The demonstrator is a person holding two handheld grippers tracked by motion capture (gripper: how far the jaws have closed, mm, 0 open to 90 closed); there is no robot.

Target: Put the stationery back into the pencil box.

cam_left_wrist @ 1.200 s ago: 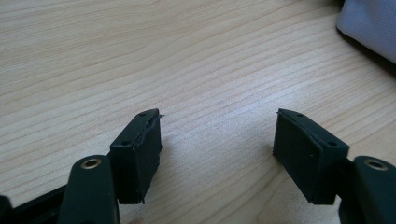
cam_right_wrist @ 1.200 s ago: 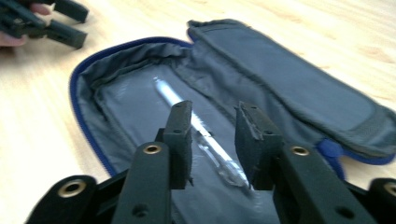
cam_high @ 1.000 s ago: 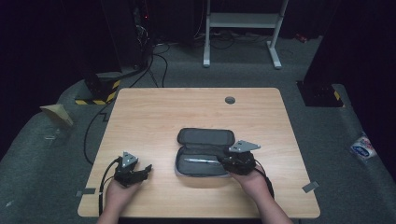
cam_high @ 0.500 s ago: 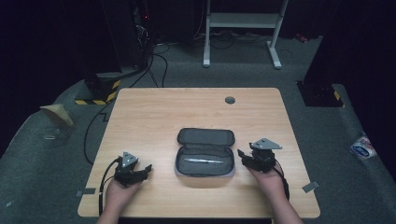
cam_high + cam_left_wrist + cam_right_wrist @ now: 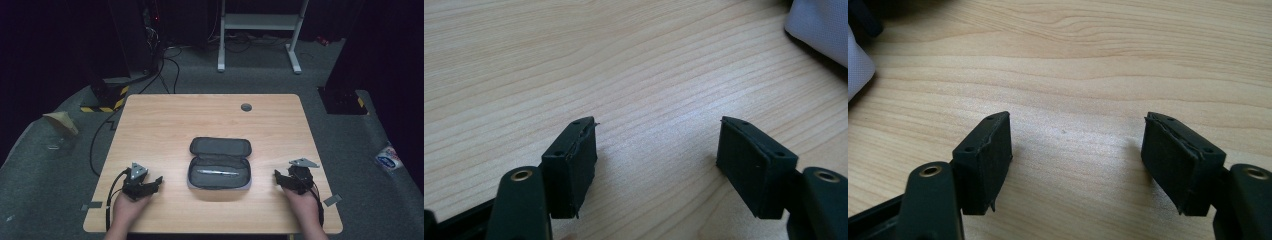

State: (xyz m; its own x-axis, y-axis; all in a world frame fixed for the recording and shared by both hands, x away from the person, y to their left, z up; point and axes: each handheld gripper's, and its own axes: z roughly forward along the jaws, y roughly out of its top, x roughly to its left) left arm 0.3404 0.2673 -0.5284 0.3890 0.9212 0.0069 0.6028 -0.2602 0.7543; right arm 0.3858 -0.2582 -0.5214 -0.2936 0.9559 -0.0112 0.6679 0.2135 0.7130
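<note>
A dark grey zip case (image 5: pixel 218 162) lies open in the middle front of the wooden table (image 5: pixel 165 125), with a silver pen (image 5: pixel 218 172) inside its lower half. To its left, near the front edge, rests my left gripper (image 5: pixel 155 182), open and empty; its jaws stand wide over bare wood in the left gripper view (image 5: pixel 656 145), the case's pale side (image 5: pixel 819 25) at the top right corner. On the case's right sits my right gripper (image 5: pixel 278 180), open too, nothing between its jaws (image 5: pixel 1075 145). The case's edge (image 5: pixel 857 65) shows at the far left.
A round dark cable grommet (image 5: pixel 246 107) sits near the table's back edge. A black cable (image 5: pixel 107 210) trails from the left gripper over the front edge. Behind the table on the floor stand a white frame stand (image 5: pixel 260 30), cables and a yellow-black striped base (image 5: pixel 107 100).
My right gripper has drawn back from the open case, moving right and down to the table near the front right. The left gripper has stayed put.
</note>
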